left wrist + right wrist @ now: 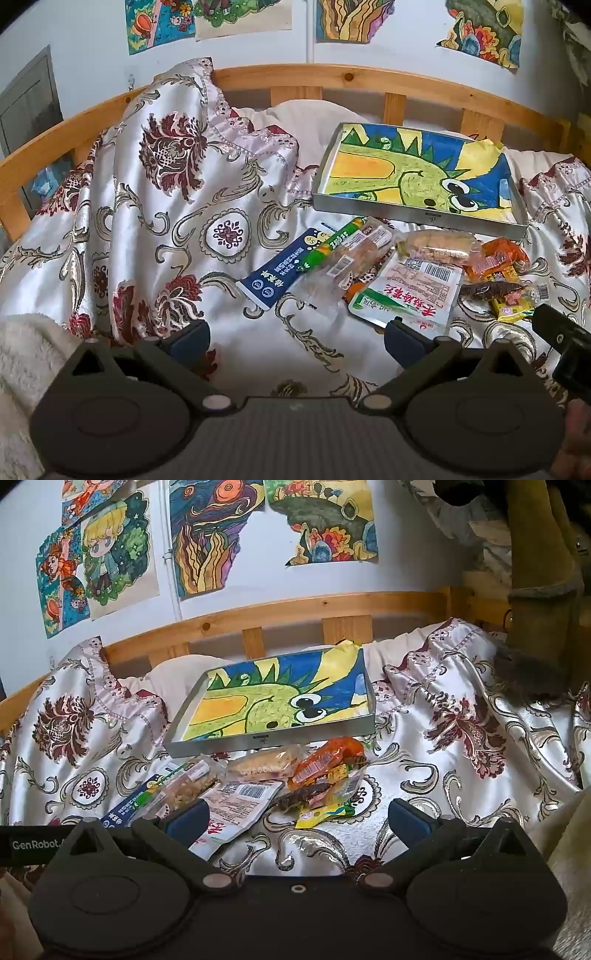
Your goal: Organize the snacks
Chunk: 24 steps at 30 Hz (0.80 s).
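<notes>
A heap of snack packets lies on a patterned satin bedspread: a dark blue packet (pixel 280 271), a green stick (pixel 328 242), a white and red pouch (pixel 413 291) (pixel 240 805), an orange packet (pixel 495 258) (pixel 325 760) and a yellow one (pixel 513 308) (pixel 321 814). Behind the heap rests a shallow grey tray (pixel 417 216) (pixel 266 740) lined with a dinosaur drawing. My left gripper (pixel 295 339) hovers open just in front of the heap, nothing between its fingers. My right gripper (pixel 297 821) is open too, above the bedspread near the yellow packet.
A wooden bed rail (pixel 332 75) (pixel 295 613) runs behind the tray, with drawings taped to the wall above. Bunched bedspread (pixel 177 155) rises at the left. A fluffy white sleeve (pixel 26 354) shows at the lower left. The right gripper's body (pixel 565 347) enters the left wrist view.
</notes>
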Available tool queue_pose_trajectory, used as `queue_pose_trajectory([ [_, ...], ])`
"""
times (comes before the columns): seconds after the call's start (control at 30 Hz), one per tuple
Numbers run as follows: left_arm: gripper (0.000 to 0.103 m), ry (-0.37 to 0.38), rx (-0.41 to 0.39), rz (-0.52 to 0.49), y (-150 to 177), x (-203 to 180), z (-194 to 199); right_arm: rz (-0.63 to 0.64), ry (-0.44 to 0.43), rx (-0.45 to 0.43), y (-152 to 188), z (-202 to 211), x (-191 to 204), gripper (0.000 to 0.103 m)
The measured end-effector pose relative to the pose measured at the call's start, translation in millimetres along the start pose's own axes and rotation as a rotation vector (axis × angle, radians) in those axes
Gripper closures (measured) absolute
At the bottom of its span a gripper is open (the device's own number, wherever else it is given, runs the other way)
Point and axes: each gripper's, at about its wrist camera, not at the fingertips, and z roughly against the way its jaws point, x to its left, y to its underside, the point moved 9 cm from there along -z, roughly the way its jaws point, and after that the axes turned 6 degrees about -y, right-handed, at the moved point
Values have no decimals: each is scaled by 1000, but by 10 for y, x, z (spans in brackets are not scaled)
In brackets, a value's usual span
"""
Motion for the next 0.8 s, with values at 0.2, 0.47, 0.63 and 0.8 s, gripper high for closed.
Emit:
queue_pose_trajectory([
  [0.2,1,-3,4,-3,4,2,1,-8,4,23,27,-14,-16,1],
  [0.47,1,-4,6,-3,8,-1,6,-14,5,38,50,-37,-18,1],
  [0.63,1,-2,9,-4,8,0,-2,-6,6,39,58,-41,-5,1],
  [0.8,1,-2,11,-4,9,1,-2,-3,8,45,74,-47,-1,1],
])
